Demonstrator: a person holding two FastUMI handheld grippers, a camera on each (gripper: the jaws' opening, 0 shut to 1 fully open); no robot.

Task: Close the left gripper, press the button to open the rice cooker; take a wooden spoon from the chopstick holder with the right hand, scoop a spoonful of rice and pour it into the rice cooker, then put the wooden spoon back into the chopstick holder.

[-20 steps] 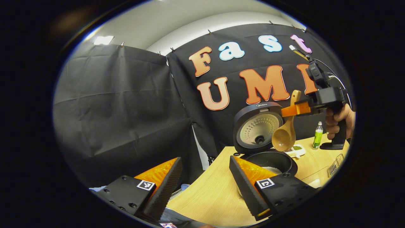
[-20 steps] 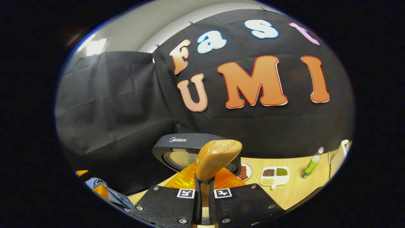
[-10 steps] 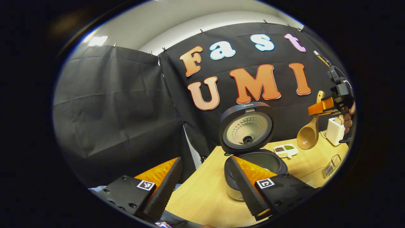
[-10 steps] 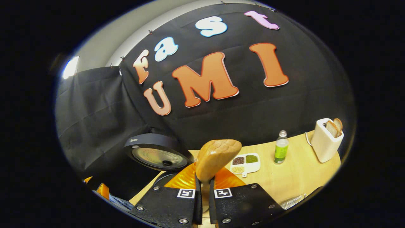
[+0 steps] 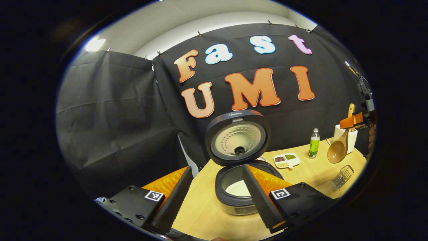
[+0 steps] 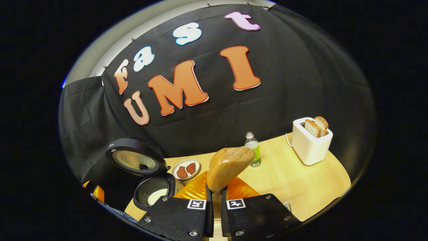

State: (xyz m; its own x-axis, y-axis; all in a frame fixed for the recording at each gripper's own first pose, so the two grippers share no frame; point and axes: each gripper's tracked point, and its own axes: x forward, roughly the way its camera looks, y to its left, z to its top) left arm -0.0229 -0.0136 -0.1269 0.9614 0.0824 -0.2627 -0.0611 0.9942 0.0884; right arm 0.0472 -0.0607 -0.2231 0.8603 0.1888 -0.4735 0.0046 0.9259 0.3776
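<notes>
The rice cooker [image 5: 235, 201] stands open on the wooden table, its lid [image 5: 238, 137] upright and white rice [image 5: 238, 188] in the pot. My left gripper [image 5: 217, 169] is open just in front of the cooker, holding nothing. At the far right my right gripper [image 5: 349, 121] is shut on the wooden spoon [image 5: 337, 151], whose bowl hangs down above the wire chopstick holder [image 5: 342, 171]. In the right gripper view the right gripper [image 6: 215, 192] clamps the wooden spoon [image 6: 229, 165], and the cooker [image 6: 152, 194] lies low on the left.
A white toaster [image 6: 309, 142] with bread slices stands at the back right. Near it are a green bottle [image 6: 253, 150] and a plate of red pieces [image 6: 186, 168]. A sectioned dish of grains [image 5: 287, 160] lies right of the cooker. The booth wall closes in behind.
The right gripper has carried the spoon to the right, away from over the cooker and toward the toaster and holder. The left gripper's view now has the cooker nearer its middle.
</notes>
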